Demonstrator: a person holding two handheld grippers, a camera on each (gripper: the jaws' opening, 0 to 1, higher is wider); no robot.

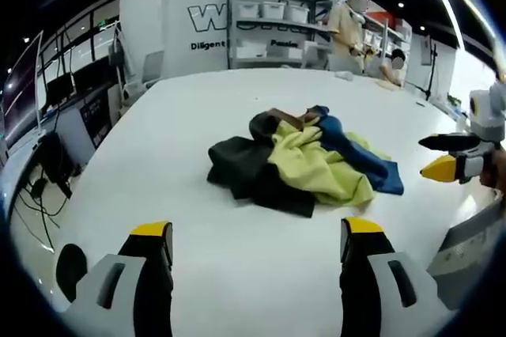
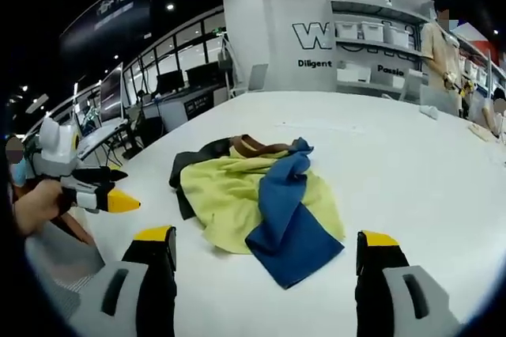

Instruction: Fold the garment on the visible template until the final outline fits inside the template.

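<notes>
A crumpled garment [image 1: 304, 159] is lying in a heap near the middle of the white tabletop [image 1: 198, 115], with no tool touching it. It is bunched rather than spread flat, so it has no clear front or back; in the left gripper view the heap is stretching across the picture, from a black part [image 1: 241, 167] on the left through a yellow-green part [image 1: 316, 167] to a blue part [image 1: 356, 151] on the right. A small brown patch [image 1: 286, 118] is showing at the far edge of the pile.

In the right gripper view the garment [image 2: 257, 198] is sitting ahead of the jaws, the blue strip [image 2: 288, 222] running from the far top of the heap down toward the camera, the yellow-green cloth [image 2: 225, 195] lying beside and under it, and the black cloth [image 2: 186, 175] peeking out at the left and far side.

The left tool [image 1: 257, 242] is hovering above bare tabletop, short of the heap, its yellow-tipped jaws standing wide apart and holding nothing. The right tool [image 2: 265, 246] is likewise spread wide and empty, its jaws flanking the near end of the blue strip without touching it. Each tool is also appearing at the edge of the other's view, held in a hand [image 2: 35, 202], its jaws slightly parted.

Shelves with white bins [image 1: 273, 9] are standing against the far wall, and people [image 1: 348, 28] are standing near them.
</notes>
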